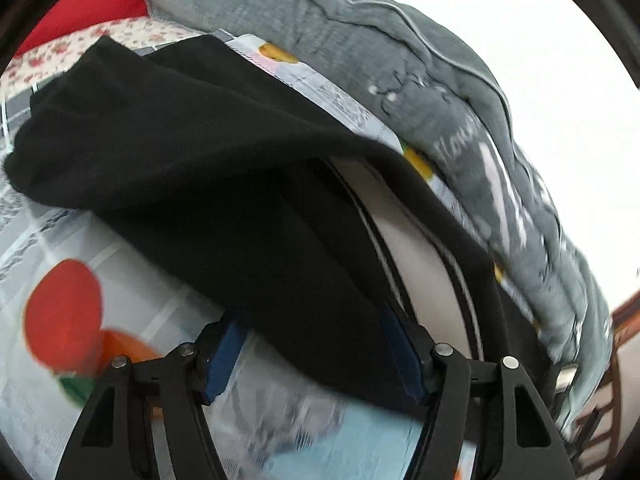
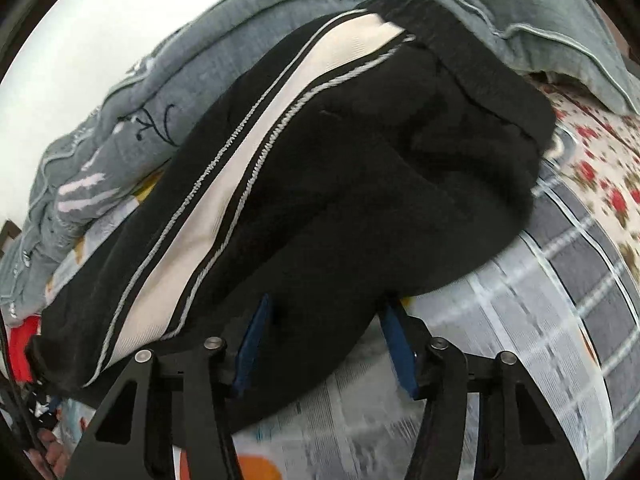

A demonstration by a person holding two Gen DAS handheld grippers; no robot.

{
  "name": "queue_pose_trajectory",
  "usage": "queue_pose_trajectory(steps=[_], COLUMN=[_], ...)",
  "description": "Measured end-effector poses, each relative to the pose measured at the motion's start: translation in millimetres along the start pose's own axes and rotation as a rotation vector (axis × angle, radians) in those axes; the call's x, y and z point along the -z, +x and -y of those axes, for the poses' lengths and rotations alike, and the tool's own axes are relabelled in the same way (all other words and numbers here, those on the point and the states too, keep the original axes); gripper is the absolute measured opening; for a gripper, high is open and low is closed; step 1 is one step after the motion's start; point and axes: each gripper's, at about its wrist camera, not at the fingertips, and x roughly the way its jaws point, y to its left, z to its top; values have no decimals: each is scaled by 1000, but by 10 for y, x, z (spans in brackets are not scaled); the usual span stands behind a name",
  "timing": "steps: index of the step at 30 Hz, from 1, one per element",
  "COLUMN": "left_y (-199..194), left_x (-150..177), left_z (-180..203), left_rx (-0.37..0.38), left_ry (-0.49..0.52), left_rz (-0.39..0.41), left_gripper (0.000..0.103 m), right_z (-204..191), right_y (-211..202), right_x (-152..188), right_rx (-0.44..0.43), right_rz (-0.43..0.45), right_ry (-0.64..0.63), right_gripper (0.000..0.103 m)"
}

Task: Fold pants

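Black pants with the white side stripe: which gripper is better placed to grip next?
Probably right: the right gripper has black pants cloth filling its gap. The left gripper straddles only the hem edge, over printed bedsheet.

Bed surface: a sheet printed with pale grey checks and red-orange shapes. The black pants with a white side stripe lie directly on it. A grey quilted blanket is bunched along the far edge. A floral cloth lies at the far right.
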Motion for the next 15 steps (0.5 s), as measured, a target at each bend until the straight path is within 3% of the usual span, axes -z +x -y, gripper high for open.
queue_pose_trajectory(steps=[1, 3, 4, 5, 7, 15], left_y=[33, 84, 102, 96, 51, -448], left_x=[-29, -62, -62, -60, -43, 235], left_z=[-7, -19, -24, -33, -41, -233], left_rx=[-16, -65, -67, -64, -65, -127], left_ry=[-16, -24, -18, -12, 7, 93], left_rz=[5, 15, 12, 9, 3, 20], left_gripper=[50, 26, 23, 18, 15, 10], right_z=[-26, -70, -69, -43, 19, 159], right_y=[19, 34, 32, 19, -29, -586], right_x=[-5, 9, 16, 20, 26, 392], right_rx=[17, 40, 41, 25, -11, -41], right_rz=[4, 24, 32, 39, 53, 119], right_ry=[-15, -45, -47, -39, -18, -43], right_gripper=[50, 42, 26, 20, 12, 8])
